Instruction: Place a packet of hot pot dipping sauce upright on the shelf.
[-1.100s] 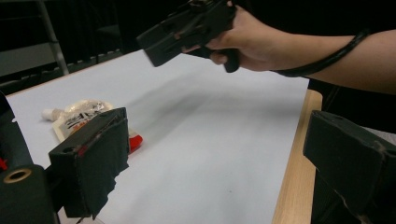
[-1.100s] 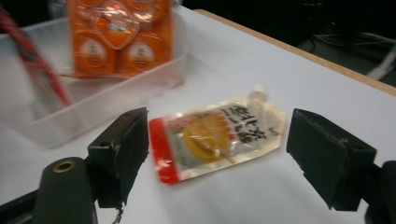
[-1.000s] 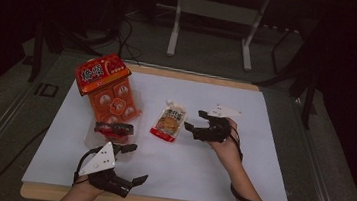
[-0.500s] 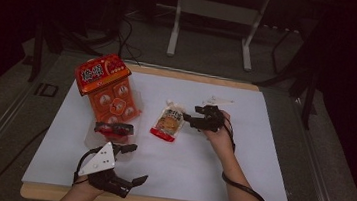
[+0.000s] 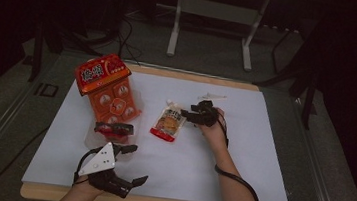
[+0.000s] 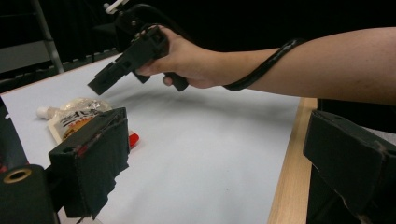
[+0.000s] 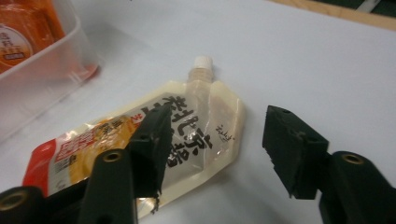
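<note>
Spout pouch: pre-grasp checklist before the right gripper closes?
1. Spout pouch lies flat on the white sheet: ok.
2. Right gripper open; its jaws have just been closing, one over the pouch, the other beside its edge, not pressing: ok.
3. Pouch centred between jaws: not ok.
4. White cap clear of jaws: ok.
5. Clear tray apart from pouch: ok.
6. Left gripper open, parked near the front edge: ok.

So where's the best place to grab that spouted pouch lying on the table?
Probably across the upper body just below the spout, coming down from above. The pouch lies flat with its white cap pointing away, and the body narrows there. The right gripper already hovers over that end, its jaws just closing with nothing pressed between them yet.
</note>
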`<action>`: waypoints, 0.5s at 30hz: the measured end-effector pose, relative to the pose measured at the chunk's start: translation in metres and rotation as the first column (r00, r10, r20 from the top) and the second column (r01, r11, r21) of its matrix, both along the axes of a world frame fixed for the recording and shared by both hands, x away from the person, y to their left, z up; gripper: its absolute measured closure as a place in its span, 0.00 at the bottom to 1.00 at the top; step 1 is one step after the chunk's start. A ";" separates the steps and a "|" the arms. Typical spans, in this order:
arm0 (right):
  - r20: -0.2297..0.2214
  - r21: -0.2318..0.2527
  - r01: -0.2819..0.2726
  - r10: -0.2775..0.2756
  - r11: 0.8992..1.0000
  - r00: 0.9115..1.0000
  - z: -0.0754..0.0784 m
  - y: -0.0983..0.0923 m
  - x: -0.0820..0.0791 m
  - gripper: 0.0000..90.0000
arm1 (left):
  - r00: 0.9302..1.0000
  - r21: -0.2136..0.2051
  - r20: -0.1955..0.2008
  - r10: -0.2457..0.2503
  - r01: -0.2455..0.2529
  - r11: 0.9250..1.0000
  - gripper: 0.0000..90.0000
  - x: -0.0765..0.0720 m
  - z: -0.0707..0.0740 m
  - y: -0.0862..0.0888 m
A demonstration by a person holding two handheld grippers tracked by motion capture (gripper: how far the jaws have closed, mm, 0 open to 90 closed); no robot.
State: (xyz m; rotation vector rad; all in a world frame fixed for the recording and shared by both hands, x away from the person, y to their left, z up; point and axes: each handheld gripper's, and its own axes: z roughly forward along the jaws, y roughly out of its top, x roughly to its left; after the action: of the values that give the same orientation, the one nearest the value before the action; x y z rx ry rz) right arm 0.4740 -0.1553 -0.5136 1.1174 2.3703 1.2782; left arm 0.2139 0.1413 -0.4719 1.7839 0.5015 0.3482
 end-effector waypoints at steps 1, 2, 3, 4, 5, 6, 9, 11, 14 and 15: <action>-0.006 -0.005 0.003 -0.004 1.000 1.000 -0.001 0.001 0.002 0.50 | 1.000 0.001 0.002 0.000 0.000 1.000 0.08 0.000 0.000 0.000; -0.009 -0.009 0.006 -0.006 1.000 1.000 -0.002 0.003 0.004 0.51 | 1.000 0.001 0.002 0.000 0.000 1.000 0.08 0.000 0.000 0.000; -0.012 -0.014 0.009 -0.009 1.000 1.000 -0.003 0.005 0.006 0.51 | 1.000 -0.001 0.001 -0.001 0.001 1.000 0.08 0.000 0.000 0.000; -0.014 -0.022 0.010 -0.010 1.000 1.000 -0.004 0.006 0.008 0.51 | 1.000 -0.005 0.000 0.000 0.000 1.000 0.08 0.000 0.000 0.001; -0.020 -0.023 0.014 -0.015 1.000 1.000 -0.004 0.007 0.010 0.51 | 1.000 -0.005 0.000 0.001 -0.001 1.000 0.08 0.000 0.000 0.001; -0.022 -0.029 0.015 -0.015 0.999 1.000 -0.005 0.008 0.012 0.52 | 1.000 -0.005 0.000 0.002 -0.002 1.000 0.08 0.000 0.000 0.001; -0.037 -0.065 0.021 -0.024 0.998 0.999 -0.011 0.012 0.017 0.52 | 1.000 -0.009 -0.002 0.001 -0.001 1.000 0.08 0.000 0.000 0.002; -0.043 -0.068 0.020 -0.023 0.997 0.999 -0.014 0.013 0.019 0.52 | 1.000 -0.008 -0.002 -0.002 0.002 1.000 0.08 0.000 0.000 0.002; -0.047 -0.085 0.014 -0.018 0.996 0.999 -0.018 0.016 0.021 0.53 | 1.000 -0.007 -0.006 0.000 0.000 1.000 0.08 0.001 -0.001 0.002; -0.053 -0.093 0.016 -0.021 0.996 0.998 -0.019 0.018 0.022 0.54 | 1.000 -0.008 -0.007 0.000 0.000 1.000 0.08 0.001 -0.001 0.003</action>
State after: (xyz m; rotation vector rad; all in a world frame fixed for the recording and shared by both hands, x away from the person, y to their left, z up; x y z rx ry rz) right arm 0.4955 -0.1373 -0.5330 1.1572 2.4252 1.1334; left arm 0.2148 0.1439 -0.4728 1.7779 0.5073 0.3400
